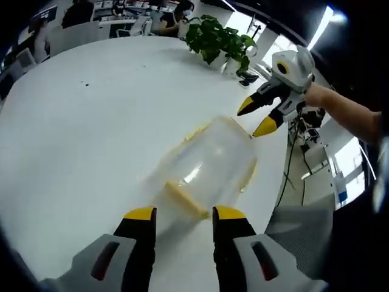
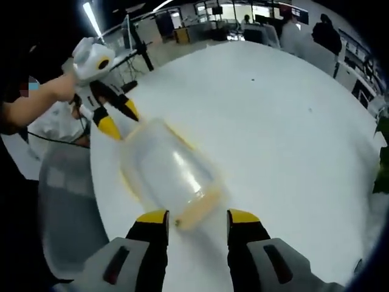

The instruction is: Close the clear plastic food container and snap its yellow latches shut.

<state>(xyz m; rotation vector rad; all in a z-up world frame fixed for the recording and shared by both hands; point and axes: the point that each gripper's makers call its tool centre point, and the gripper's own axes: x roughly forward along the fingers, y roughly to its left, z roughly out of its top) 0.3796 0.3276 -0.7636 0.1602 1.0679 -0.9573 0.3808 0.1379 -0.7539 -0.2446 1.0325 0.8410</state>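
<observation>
Left gripper view: white round table [image 1: 79, 134]; clear container [image 1: 209, 164] on it, blurred, yellow latch [image 1: 185, 199] just ahead of left gripper [image 1: 184, 214], jaws wide apart, nothing between. Right gripper [image 1: 260, 115] at container's far end, jaws apart. Potted plant [image 1: 219, 39] beyond.
Right gripper view: left gripper [image 2: 118, 118] beside container [image 2: 167, 173]; right gripper [image 2: 197, 218] wide, unloaded.
</observation>
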